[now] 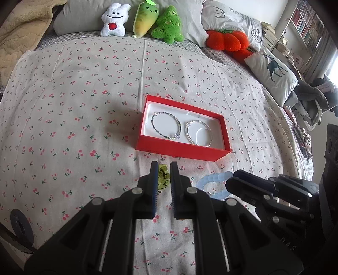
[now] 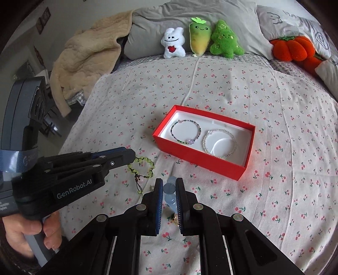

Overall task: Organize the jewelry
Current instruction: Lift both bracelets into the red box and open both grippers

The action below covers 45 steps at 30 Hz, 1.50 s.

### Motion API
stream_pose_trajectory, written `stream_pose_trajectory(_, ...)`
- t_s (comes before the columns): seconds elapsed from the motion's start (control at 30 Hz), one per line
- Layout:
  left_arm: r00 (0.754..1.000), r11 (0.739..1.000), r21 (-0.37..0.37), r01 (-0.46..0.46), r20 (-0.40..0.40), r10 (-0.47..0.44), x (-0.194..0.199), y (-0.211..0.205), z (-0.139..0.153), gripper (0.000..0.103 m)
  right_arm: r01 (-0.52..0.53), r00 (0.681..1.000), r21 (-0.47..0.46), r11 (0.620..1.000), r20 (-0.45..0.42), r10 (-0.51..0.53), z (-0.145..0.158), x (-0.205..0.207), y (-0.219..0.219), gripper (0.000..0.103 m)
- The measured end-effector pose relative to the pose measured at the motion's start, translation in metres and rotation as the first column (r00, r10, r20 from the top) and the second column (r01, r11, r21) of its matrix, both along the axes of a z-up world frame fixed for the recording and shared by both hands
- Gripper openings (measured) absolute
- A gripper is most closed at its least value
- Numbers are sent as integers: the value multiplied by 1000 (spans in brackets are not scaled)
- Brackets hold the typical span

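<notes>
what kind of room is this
Most likely a bedroom: the work goes on atop a bed with a cherry-print sheet, grey pillows and plush toys line its head, and a bookshelf stands at the far right.

I see a bed under a cherry-print sheet, grey pillows and a beige blanket at its head. Plush toys lean on the pillows. A bookshelf stands far right, with daylight from a window beside it.
</notes>
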<state>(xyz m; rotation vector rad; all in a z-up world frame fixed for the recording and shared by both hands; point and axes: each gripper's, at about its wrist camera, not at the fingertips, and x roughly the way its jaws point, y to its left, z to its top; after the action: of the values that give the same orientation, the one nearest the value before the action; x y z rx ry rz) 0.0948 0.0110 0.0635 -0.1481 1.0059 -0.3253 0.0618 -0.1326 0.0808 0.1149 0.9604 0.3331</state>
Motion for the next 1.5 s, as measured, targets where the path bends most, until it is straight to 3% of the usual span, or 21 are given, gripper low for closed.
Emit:
stream_pose_trajectory(0.2, 999, 998, -60, -17, 40, 19, 17, -13, 10, 12, 93, 994, 26, 995, 61, -94, 17, 11, -18, 12)
stream_pose_trajectory(0.4, 997, 986, -168, -19, 70, 31, 41, -29, 16, 12, 164, 980, 56, 985, 102, -169, 28, 26, -37, 12)
stream_pose_trajectory(0.57, 998, 966, -257, -15, 61, 32, 62, -36, 5, 12, 205, 971, 84, 975, 111, -214, 30, 41, -51, 12)
stream_pose_trajectory(0.67, 998, 962, -271, -35, 46, 49, 73, -38, -7, 12, 226, 965, 93, 970, 117, -236, 29, 48, -57, 12)
stream_pose_trajectory(0.83, 997, 972, -222, -77, 14, 82, 88, -37, -26, 12, 253, 959, 99, 962, 106, -263, 22, 61, -64, 12)
stream_pose_trajectory(1.03, 995, 992, -73, -100, 23, 102, 89, -33, -38, 12, 247, 964, 73, 966, 81, -253, 10, 75, -55, 12)
stream_pose_trajectory(1.13, 993, 993, -35, -113, 15, 114, 88, -28, -39, 13, 232, 969, 60, 971, 71, -236, 4, 81, -47, 12)
stream_pose_trajectory(1.5, 992, 990, 74, -119, 45, 116, 70, -14, -27, 48, 189, 981, 38, 981, 35, -190, -8, 94, -21, 12)
